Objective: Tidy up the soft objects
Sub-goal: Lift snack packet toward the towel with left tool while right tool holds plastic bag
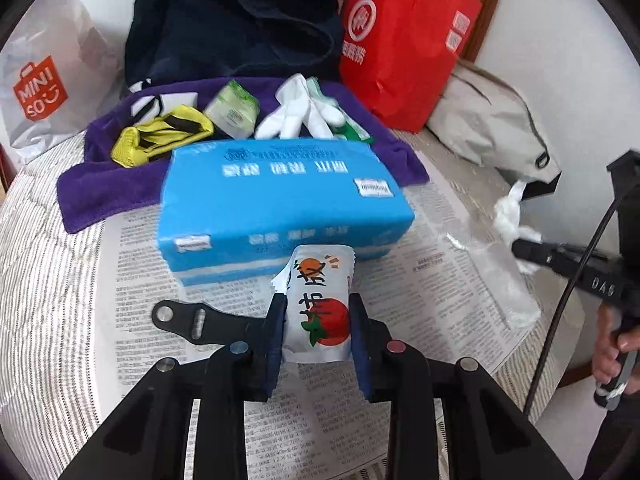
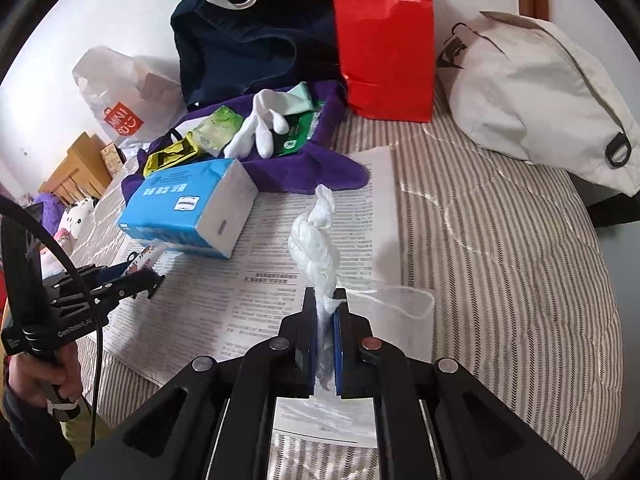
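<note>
Now, left gripper: the left gripper (image 1: 318, 320) is nearly closed, both pads pressing the sides of a small white snack packet (image 1: 318, 300) printed with an orange fruit.
Packet position: between the jaws, over the newspaper (image 1: 420, 280), its far end just short of the blue tissue pack (image 1: 280, 204).
Packet axis: long axis runs from 6 toward 12 o'clock in the left wrist view, along the fingers, so the jaws clamp its narrow width.
Right gripper: the right gripper (image 2: 324, 320) is closed tight on a knotted white plastic bag (image 2: 316, 248), which stands out ahead of the tips toward 12 o'clock.
Key relation: the purple towel (image 1: 100, 196), already carrying white gloves (image 1: 298, 114), a green wipes pack (image 1: 234, 110) and a yellow pouch (image 1: 160, 140), lies at 12 o'clock from the packet, behind the tissue pack.
Nearer hand: judging from both views, the left hand is closer to the towel; the right sits off at 3 o'clock.
Likely next: carrying the packet over the tissue pack to the towel.
Risk: the slippery wrapper may slide out.
</note>
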### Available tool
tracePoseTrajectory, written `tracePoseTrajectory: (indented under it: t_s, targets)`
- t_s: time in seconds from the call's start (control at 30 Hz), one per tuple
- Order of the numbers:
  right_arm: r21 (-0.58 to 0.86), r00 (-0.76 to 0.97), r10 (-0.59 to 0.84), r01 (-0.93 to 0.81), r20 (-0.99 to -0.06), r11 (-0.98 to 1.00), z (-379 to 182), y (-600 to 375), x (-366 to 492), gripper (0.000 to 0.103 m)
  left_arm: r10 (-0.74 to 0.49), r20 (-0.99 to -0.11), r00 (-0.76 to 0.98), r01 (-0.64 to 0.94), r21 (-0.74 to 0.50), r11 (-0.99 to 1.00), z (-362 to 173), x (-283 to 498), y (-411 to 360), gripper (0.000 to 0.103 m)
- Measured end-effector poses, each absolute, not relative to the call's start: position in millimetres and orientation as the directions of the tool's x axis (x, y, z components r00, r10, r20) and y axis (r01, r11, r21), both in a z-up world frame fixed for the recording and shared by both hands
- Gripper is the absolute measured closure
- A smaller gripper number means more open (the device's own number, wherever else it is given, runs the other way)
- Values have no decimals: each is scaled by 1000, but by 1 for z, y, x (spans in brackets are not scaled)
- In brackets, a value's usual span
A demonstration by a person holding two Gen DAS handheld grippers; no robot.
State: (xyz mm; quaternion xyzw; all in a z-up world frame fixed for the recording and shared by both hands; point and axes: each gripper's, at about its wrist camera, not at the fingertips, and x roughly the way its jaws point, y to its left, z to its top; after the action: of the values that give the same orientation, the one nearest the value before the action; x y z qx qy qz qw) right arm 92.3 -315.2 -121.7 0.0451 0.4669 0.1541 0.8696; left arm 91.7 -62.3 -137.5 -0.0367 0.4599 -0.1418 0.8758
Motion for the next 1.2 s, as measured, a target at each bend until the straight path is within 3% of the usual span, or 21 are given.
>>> tracePoseTrajectory:
  t_s: [1.2]
  targets:
    - [220, 516, 383, -349, -766, 911, -85, -253, 115, 96, -267, -728, 631, 134, -237, 962, -78, 121, 4, 75]
